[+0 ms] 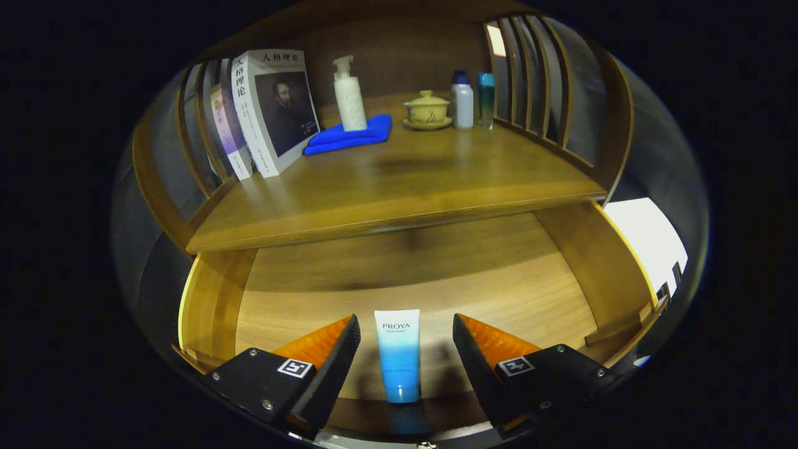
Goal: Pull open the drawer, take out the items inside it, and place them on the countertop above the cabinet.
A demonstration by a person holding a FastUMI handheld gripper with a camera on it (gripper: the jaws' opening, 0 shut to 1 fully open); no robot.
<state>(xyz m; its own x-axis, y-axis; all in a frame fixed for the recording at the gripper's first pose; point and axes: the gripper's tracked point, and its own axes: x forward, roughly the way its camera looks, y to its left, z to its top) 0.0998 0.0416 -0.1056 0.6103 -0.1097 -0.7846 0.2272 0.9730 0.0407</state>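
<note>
Gripper view: you are holding tongs spread wide over open drawer, gripping nothing. Tube is lying on drawer floor between fingers, cap end toward you, touching neither. Tabletop above is already carrying books, pump bottle on blue cloth, lidded cup. Risk: tube is looking slick, so closing off-centre is likely squirting it sideways; lifting steeply is risking knock against tabletop edge. Drawer rear is sitting in shadow under tabletop, more items possibly hiding there; drawer front is cut off behind fingers.

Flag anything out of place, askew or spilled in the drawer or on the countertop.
Nothing stands out. The drawer is open, and the tube lies straight on its floor between the open jaws of the gripper, untouched. On the countertop the books lean, and the pump bottle stands upright on the blue cloth.
</note>
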